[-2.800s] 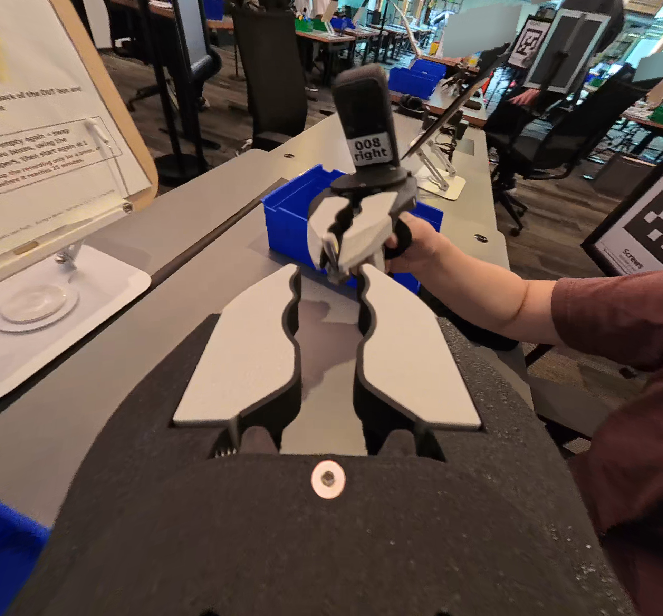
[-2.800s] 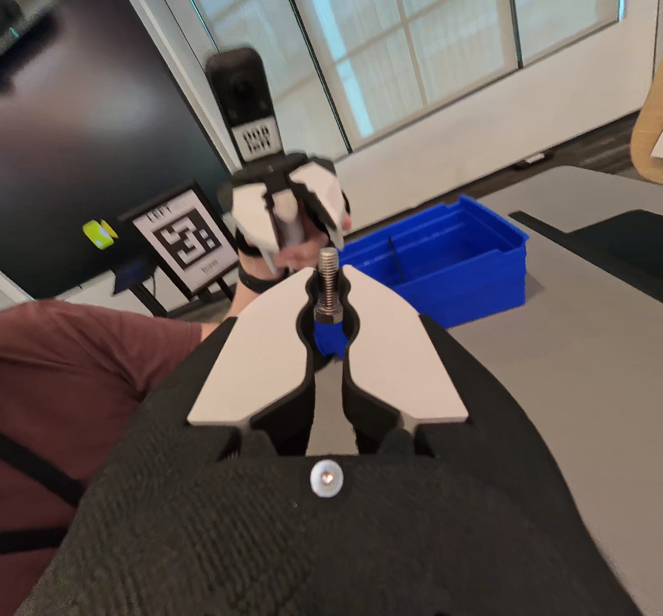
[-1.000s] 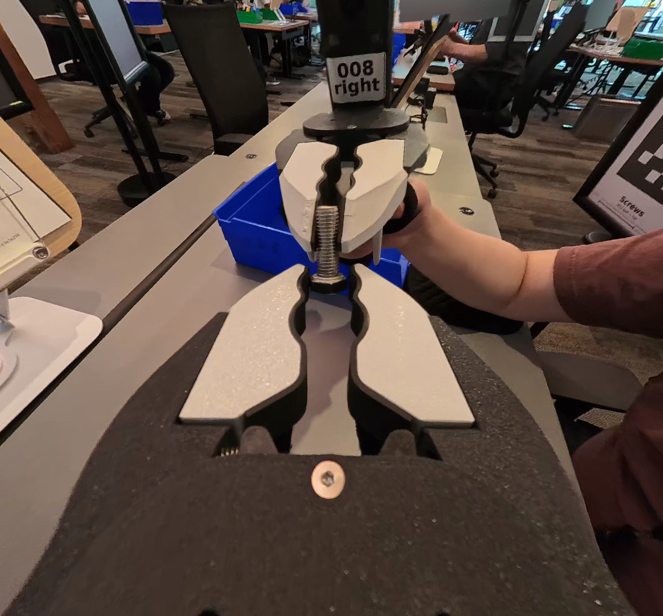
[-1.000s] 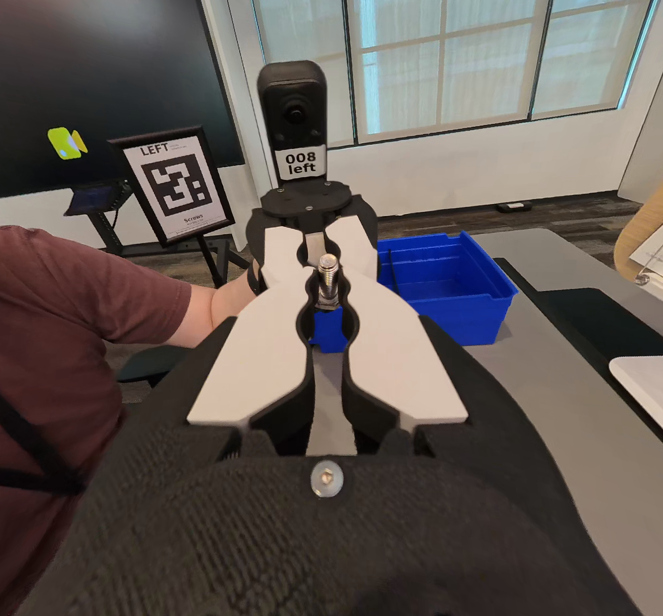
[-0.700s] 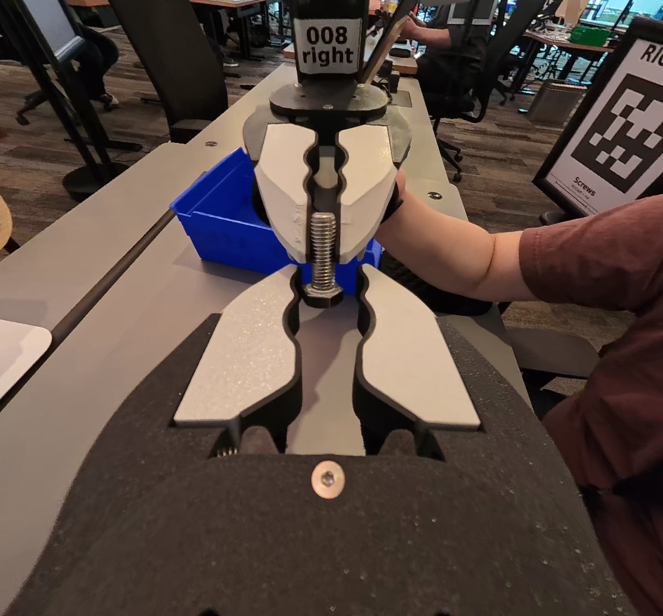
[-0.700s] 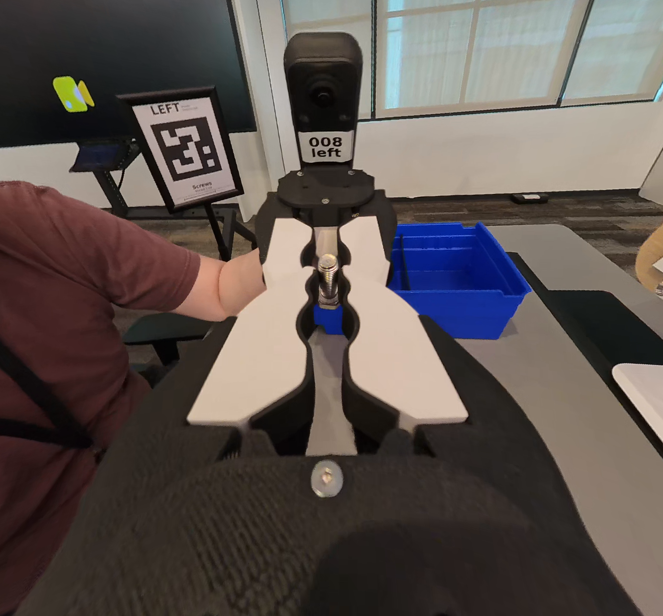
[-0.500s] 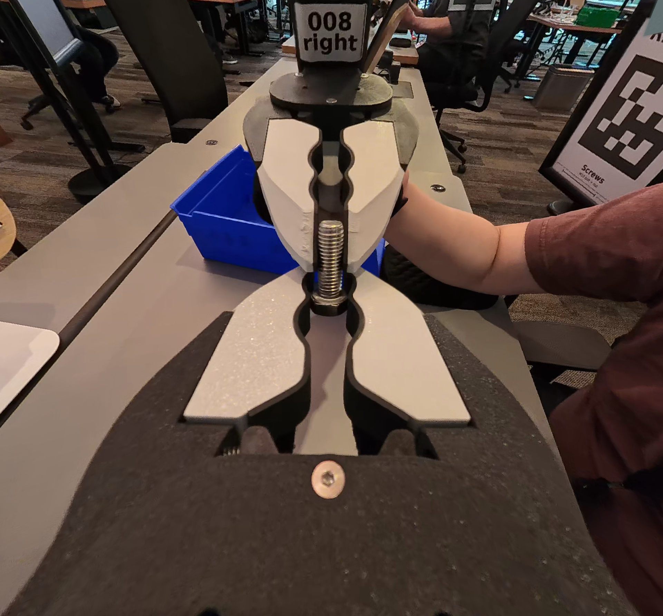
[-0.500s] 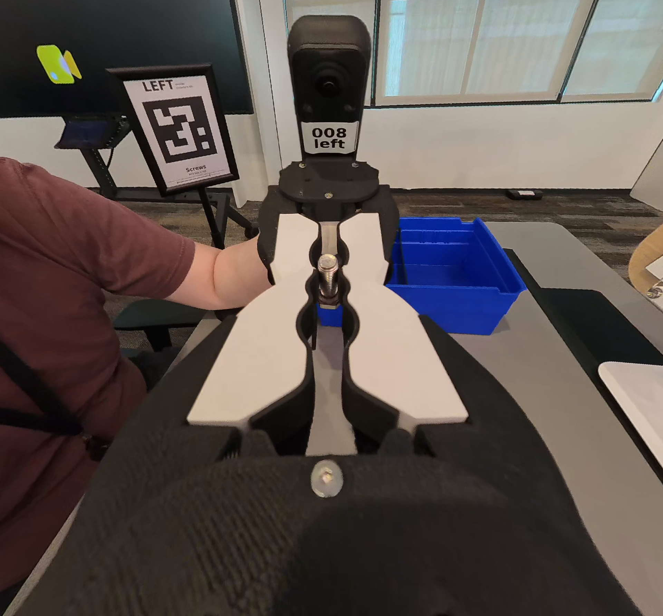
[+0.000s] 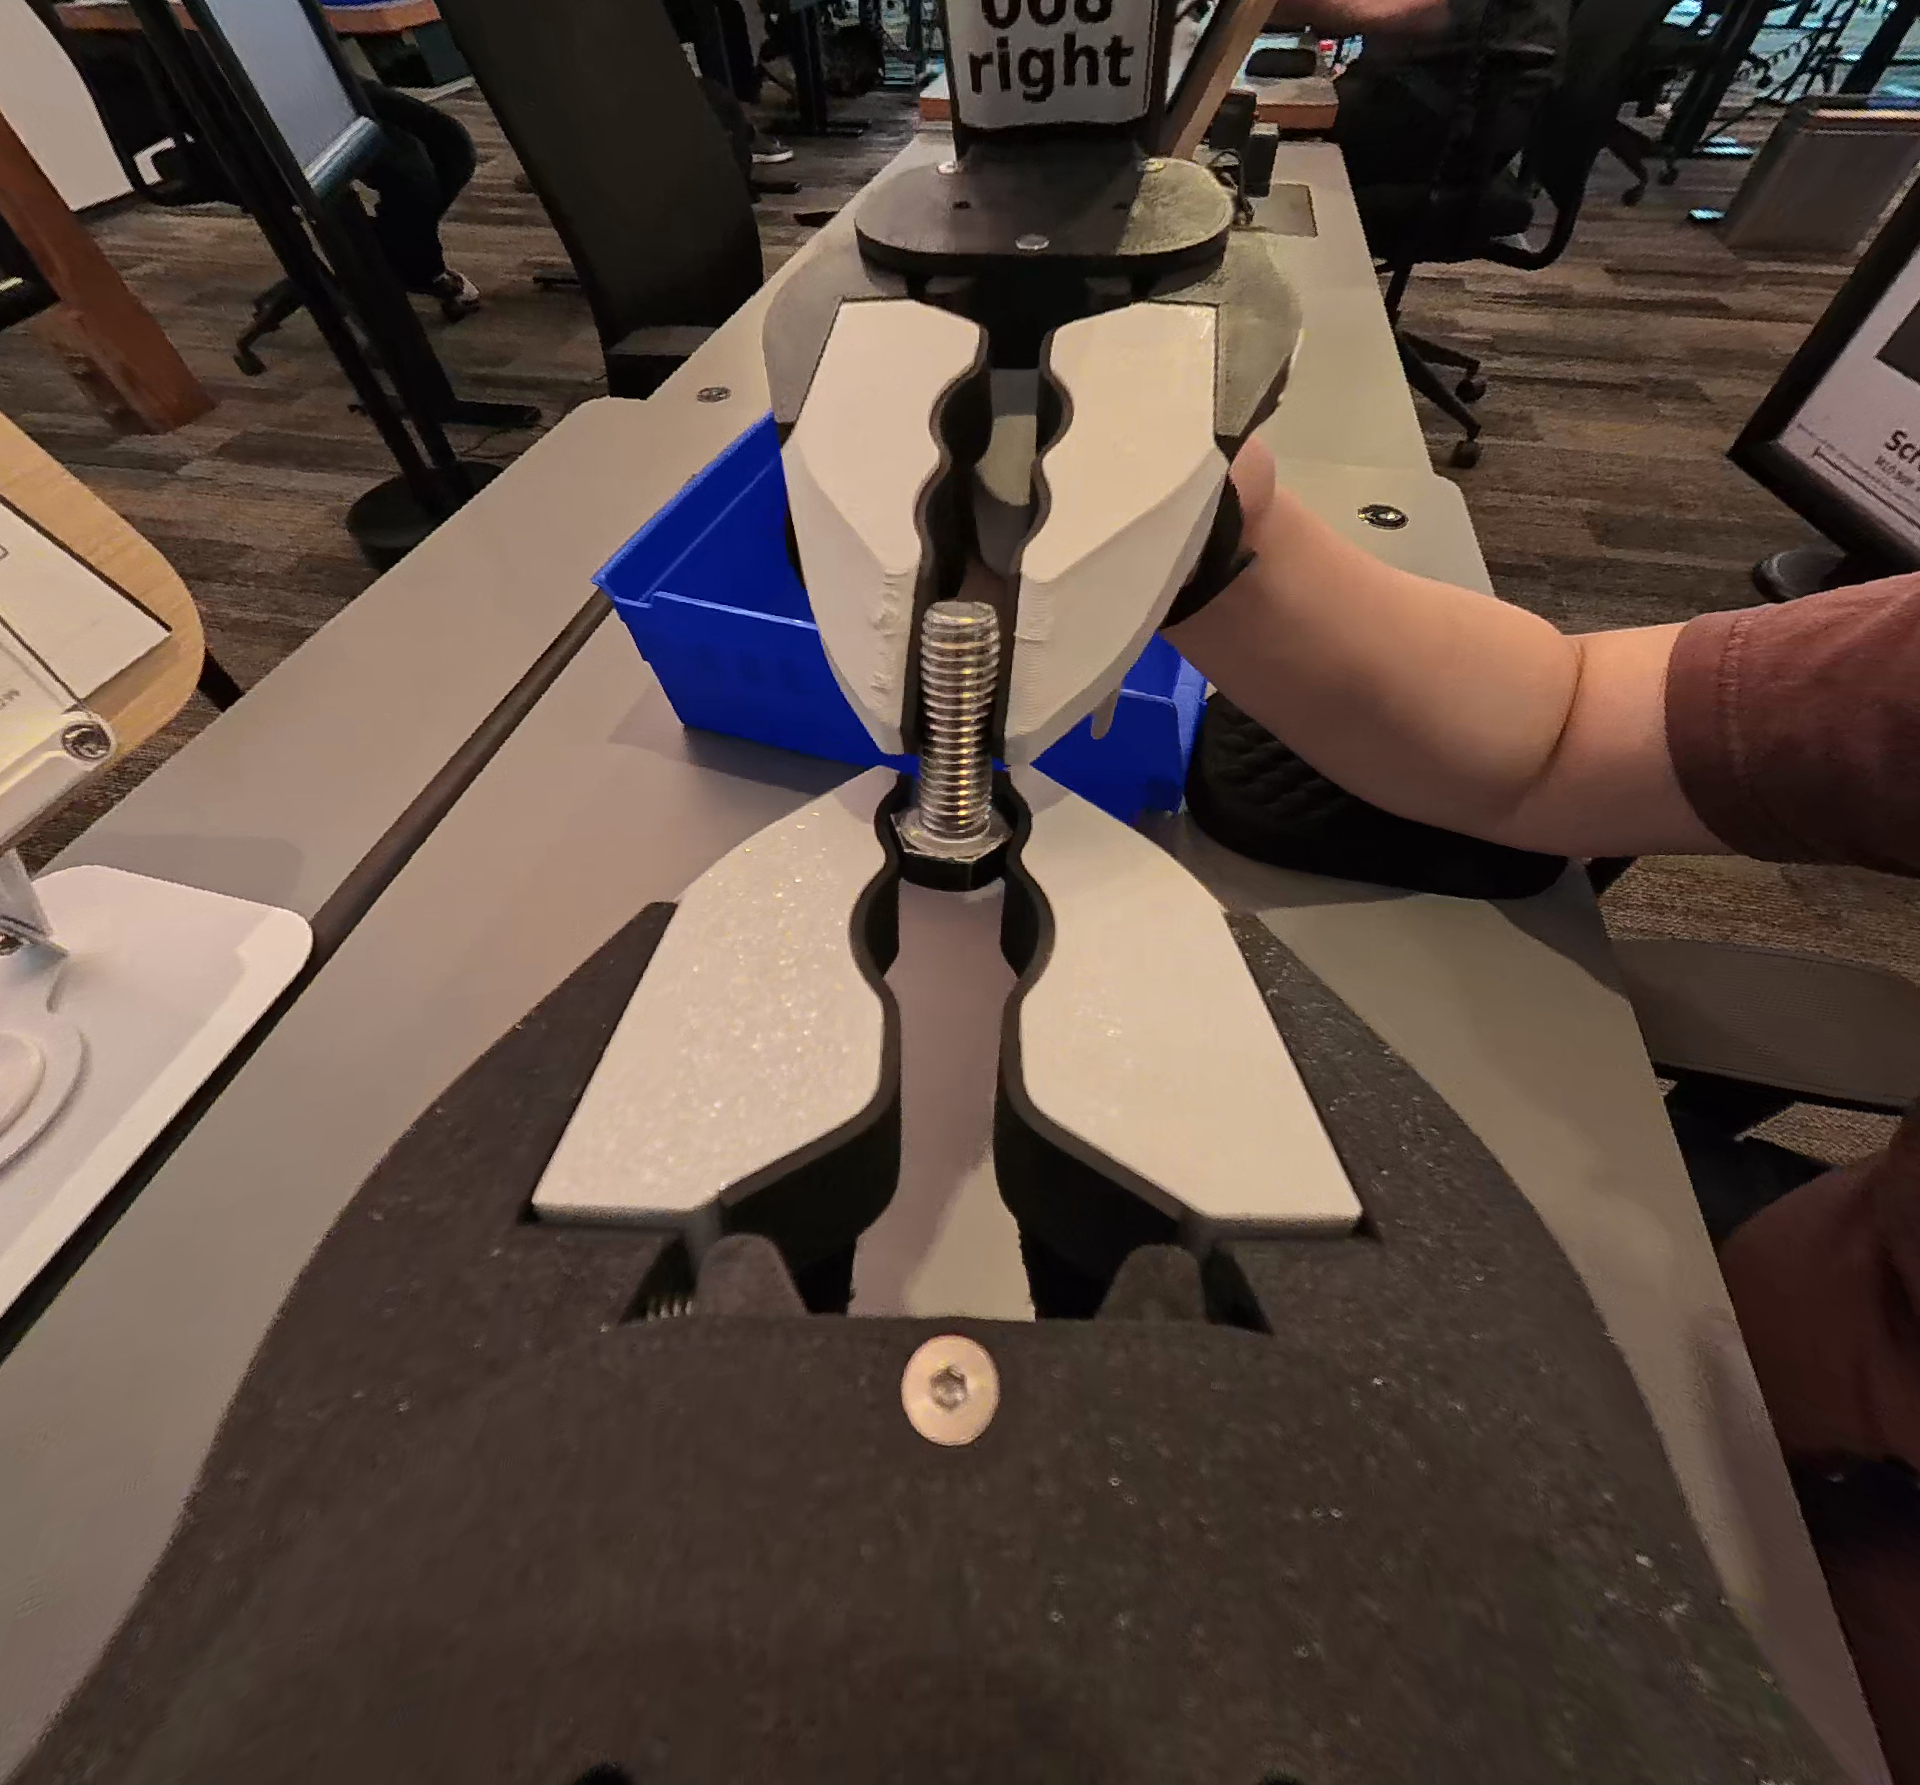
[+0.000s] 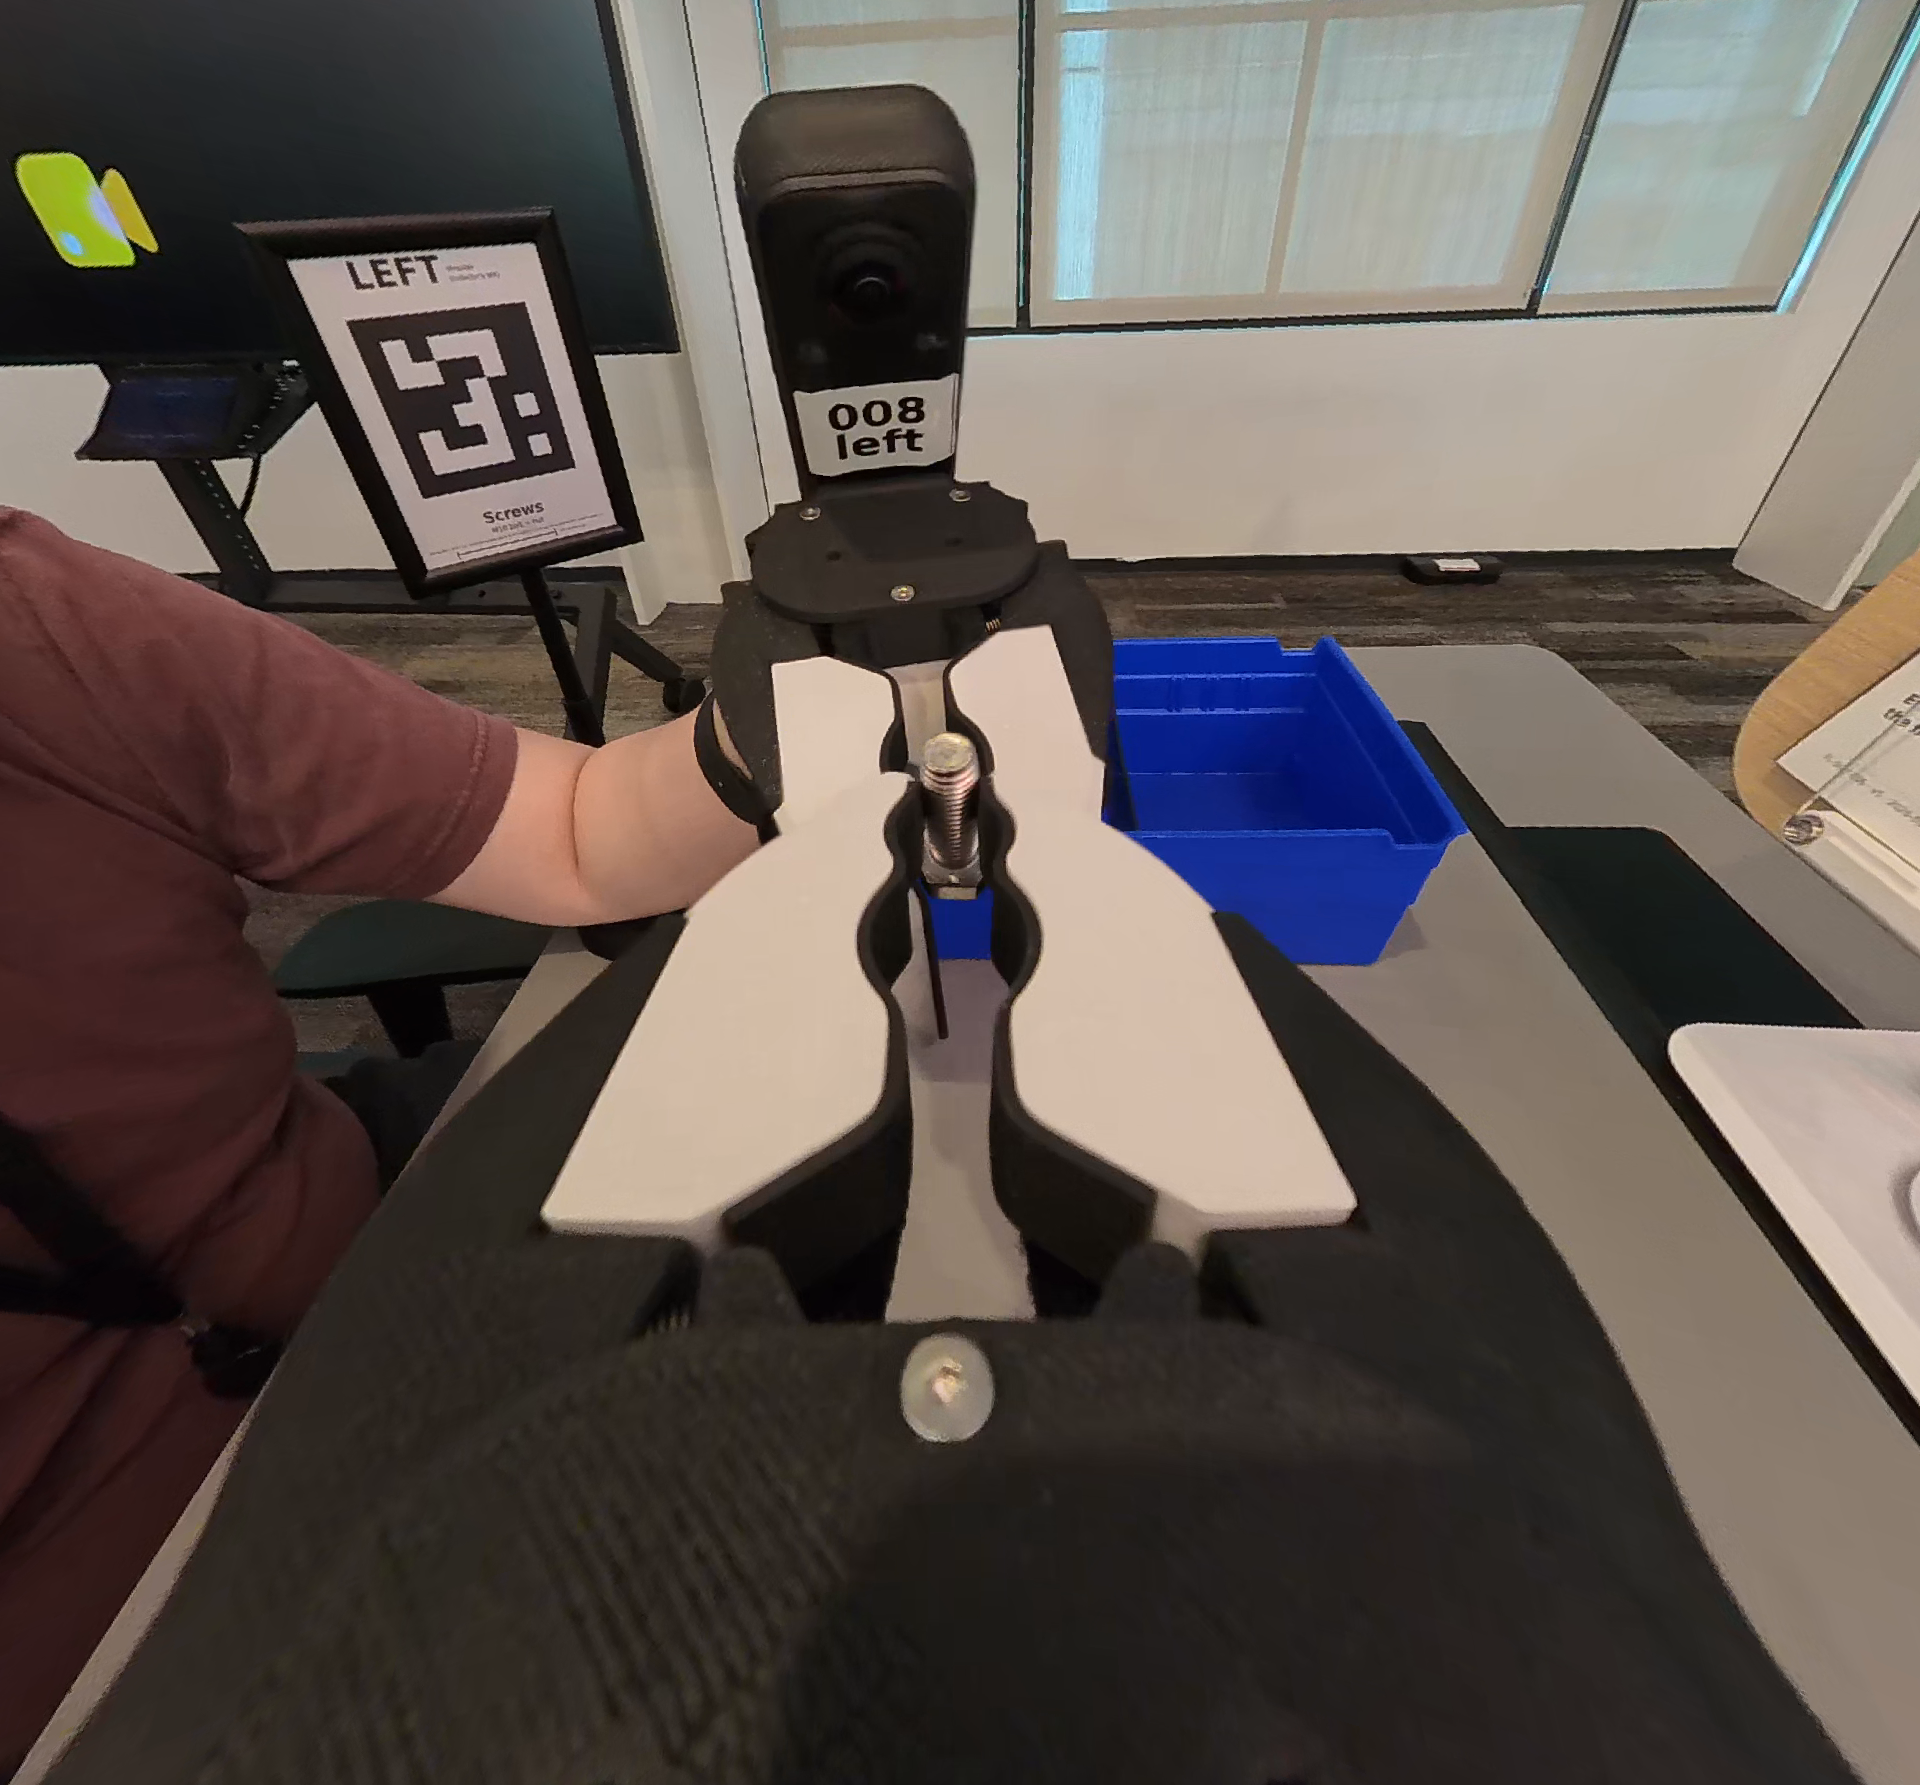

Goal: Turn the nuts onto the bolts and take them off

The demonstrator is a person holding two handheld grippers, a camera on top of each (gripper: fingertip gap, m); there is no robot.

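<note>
**Q:** What's each gripper doing?

**A:** My left gripper (image 9: 951, 836) is pinching the silver hex nut (image 9: 951, 842) low on the threaded steel bolt (image 9: 958, 707). My right gripper (image 9: 956, 686) is clamping the shank so it isn't spinning, over the blue plastic bin (image 10: 1278, 800).

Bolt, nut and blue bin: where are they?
Bolt (image 9: 958, 696), left wrist view, on its threaded shank.
Nut (image 9: 951, 842), left wrist view, on its hexagonal top.
Blue bin (image 10: 1278, 862), right wrist view, on its front wall.
</note>
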